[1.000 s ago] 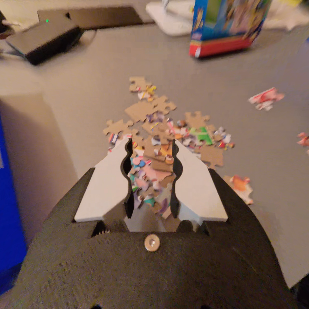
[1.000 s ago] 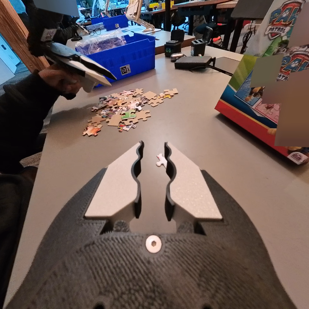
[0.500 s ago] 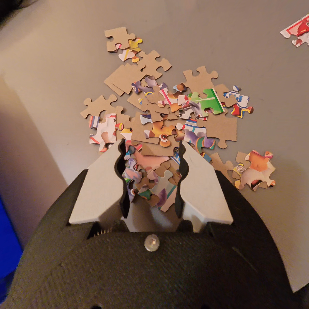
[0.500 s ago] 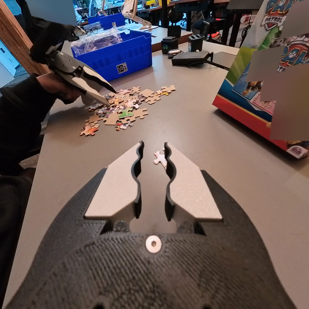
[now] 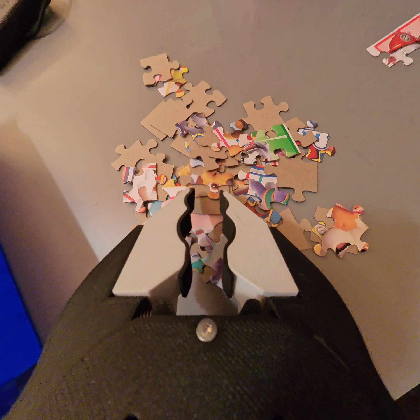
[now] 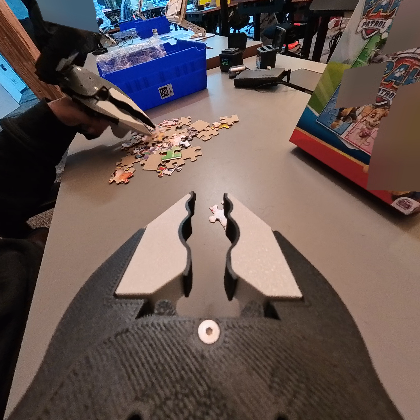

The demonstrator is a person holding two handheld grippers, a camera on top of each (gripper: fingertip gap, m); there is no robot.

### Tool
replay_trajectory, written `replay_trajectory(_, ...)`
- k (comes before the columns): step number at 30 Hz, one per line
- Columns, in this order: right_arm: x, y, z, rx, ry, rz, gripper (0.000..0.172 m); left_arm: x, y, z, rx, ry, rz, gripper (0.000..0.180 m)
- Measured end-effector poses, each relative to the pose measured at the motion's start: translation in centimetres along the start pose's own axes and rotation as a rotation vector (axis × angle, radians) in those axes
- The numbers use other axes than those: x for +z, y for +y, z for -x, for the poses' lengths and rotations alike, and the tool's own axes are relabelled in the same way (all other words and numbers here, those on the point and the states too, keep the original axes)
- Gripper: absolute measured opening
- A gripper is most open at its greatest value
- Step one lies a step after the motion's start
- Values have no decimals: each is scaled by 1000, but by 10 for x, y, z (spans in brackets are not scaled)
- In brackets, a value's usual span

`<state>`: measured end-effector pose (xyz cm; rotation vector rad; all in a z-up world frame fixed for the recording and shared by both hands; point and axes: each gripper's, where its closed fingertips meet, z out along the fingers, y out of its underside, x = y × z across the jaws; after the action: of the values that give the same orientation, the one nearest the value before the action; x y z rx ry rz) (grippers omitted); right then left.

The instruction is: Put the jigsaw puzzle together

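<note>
My left gripper (image 5: 206, 192) is down in a pile of puzzle pieces (image 5: 227, 147) on the grey table (image 5: 295, 56). Its jaws stand narrowly apart. A brown, back-up piece (image 5: 206, 204) spans the gap between the tips, below an orange piece with an eye (image 5: 213, 185). I cannot tell whether the pads press on it. The right wrist view shows this gripper (image 6: 150, 127) with its tips in the pile (image 6: 172, 145). My right gripper (image 6: 208, 194) is open and empty above the table. A white puzzle piece (image 6: 217, 214) lies flat under it, beside the right finger (image 6: 256, 256).
A puzzle box (image 6: 341, 127) stands at the right. A blue bin (image 6: 154, 75) and a black device with a cable (image 6: 259, 76) are at the back. A red and white piece (image 5: 397, 45) lies apart. A person's sleeve (image 6: 27, 147) is at the left edge. The grippers' ends are close to 30 centimeters from one another.
My left gripper dropped from above the pile into it, opened wide, then closed to a narrow gap around the brown piece. My right gripper has barely moved and stays open.
</note>
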<state>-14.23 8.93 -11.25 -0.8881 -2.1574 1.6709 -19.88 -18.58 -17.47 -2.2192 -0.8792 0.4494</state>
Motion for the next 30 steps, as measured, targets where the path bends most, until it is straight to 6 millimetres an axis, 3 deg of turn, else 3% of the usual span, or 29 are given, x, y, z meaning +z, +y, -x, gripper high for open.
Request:
replay_trajectory(6, 0, 0, 0, -2, 0, 3, 23, -6, -7, 1, -5, -6, -40, 3)
replay_trajectory(8, 0, 0, 1, -2, -1, 2, 23, -5, -6, 5, -15, -23, -36, 18)
replay_trajectory(12, 0, 0, 1, -5, 0, 4, 23, 3, 0, 3, -66, 8, -8, 66)
replay_trajectory(14, 0, 0, 1, -6, 0, 4, 23, 6, 5, 1, -71, 15, 19, 73)
replay_trajectory(22, 1, 1, 2, -13, 0, 11, 23, 9, 11, -6, -24, 24, 67, 61)
replay_trajectory(28, 0, 1, 2, -12, 1, 8, 23, 2, 2, 3, -27, -21, 16, 60)
replay_trajectory(29, 0, 0, 2, -12, 1, 7, 23, -2, 0, 7, -21, -44, 7, 54)
replay_trajectory(30, 0, 0, 2, -11, 0, 7, 23, -6, -3, 13, -15, -87, -9, 36)
